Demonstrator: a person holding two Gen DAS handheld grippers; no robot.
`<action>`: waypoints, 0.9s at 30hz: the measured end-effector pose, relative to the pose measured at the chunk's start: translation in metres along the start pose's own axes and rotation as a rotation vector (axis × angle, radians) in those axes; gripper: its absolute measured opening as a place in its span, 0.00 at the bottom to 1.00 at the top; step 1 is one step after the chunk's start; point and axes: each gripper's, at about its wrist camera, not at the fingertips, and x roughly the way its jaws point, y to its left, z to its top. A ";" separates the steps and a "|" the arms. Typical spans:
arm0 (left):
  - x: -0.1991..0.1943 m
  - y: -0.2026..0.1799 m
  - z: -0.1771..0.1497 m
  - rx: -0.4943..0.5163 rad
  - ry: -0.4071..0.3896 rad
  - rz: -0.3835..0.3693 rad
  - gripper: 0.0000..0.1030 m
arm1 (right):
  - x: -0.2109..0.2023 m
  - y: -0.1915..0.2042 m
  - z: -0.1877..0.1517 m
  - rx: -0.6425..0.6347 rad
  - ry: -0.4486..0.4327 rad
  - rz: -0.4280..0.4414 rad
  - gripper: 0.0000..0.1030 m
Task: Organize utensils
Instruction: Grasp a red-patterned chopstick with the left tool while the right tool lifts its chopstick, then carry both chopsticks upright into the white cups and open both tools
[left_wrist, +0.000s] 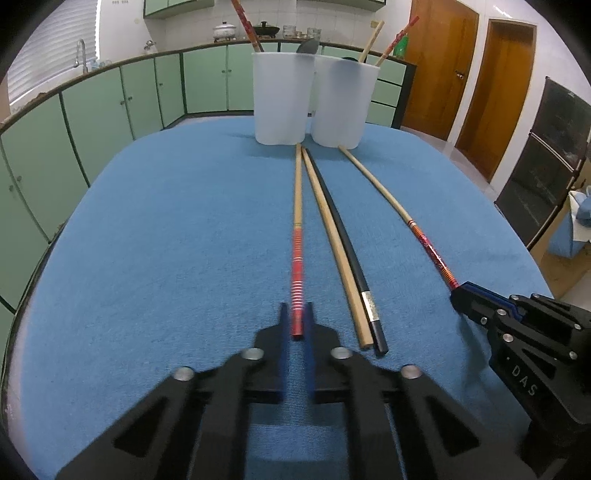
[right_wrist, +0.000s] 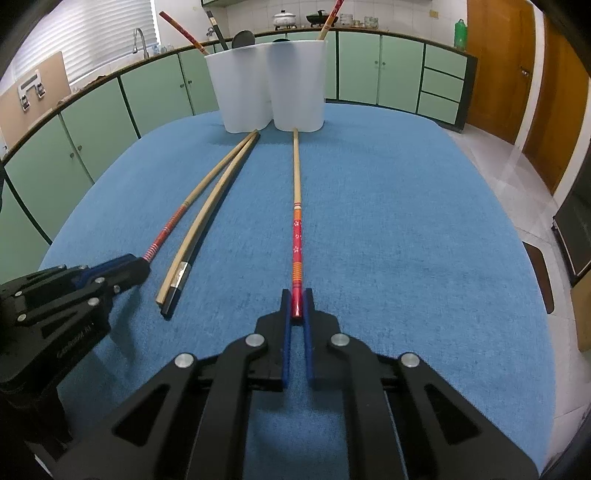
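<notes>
Several chopsticks lie lengthwise on the blue cloth. My left gripper is shut on the red striped end of a wooden chopstick, which rests on the cloth. My right gripper is shut on the red flowered end of another chopstick; it also shows in the left wrist view. Between them lie a plain wooden chopstick and a black chopstick, side by side. Two white cups stand at the far end and hold chopsticks and a dark spoon.
The blue cloth covers the table. Green kitchen cabinets run behind it, with a sink tap at the left. Wooden doors and a dark oven stand to the right.
</notes>
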 end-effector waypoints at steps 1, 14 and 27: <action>0.000 0.000 0.000 0.000 -0.002 -0.001 0.05 | -0.002 0.001 0.000 0.000 -0.006 -0.001 0.05; -0.051 -0.001 0.018 0.003 -0.162 0.007 0.05 | -0.046 0.006 0.019 -0.026 -0.119 0.009 0.05; -0.122 0.002 0.062 -0.015 -0.385 -0.017 0.05 | -0.106 0.010 0.063 -0.044 -0.283 0.056 0.05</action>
